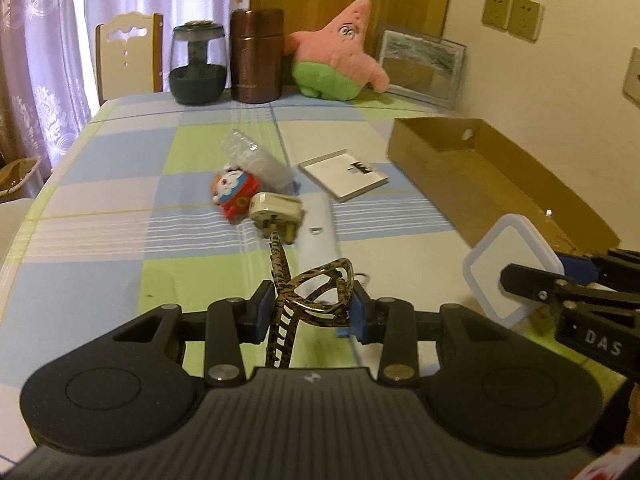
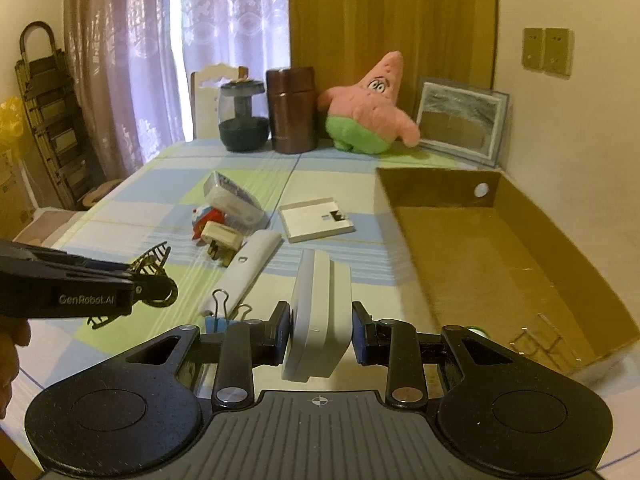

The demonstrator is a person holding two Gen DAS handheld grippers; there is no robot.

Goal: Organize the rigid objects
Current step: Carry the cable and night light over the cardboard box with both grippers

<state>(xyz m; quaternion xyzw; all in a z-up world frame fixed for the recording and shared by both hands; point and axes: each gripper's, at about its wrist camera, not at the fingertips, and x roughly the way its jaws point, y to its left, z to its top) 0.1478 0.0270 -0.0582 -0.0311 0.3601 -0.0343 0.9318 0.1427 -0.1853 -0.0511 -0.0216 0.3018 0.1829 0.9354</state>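
Observation:
My left gripper (image 1: 312, 308) is shut on a tortoiseshell hair claw (image 1: 320, 292), held above the checked tablecloth (image 1: 120, 200). In the right wrist view that hair claw (image 2: 154, 262) shows at the left, in the left gripper (image 2: 156, 284). My right gripper (image 2: 320, 332) is shut on a white square lidded box (image 2: 318, 304), held on edge; this white box (image 1: 512, 260) also appears in the left wrist view. Left of the open cardboard box (image 2: 500, 264) lie a white plug (image 2: 222, 240), a red toy (image 2: 206, 220), a wrapped pack (image 2: 232, 198), a long white remote (image 2: 248, 268) and a flat white packet (image 2: 316, 220).
A pink star plush (image 2: 368, 116), brown canister (image 2: 292, 110), dark glass jar (image 2: 242, 116) and framed picture (image 2: 460, 120) line the far edge. A blue binder clip (image 2: 220, 316) lies near my right fingers. A wire item (image 2: 540, 340) sits in the cardboard box.

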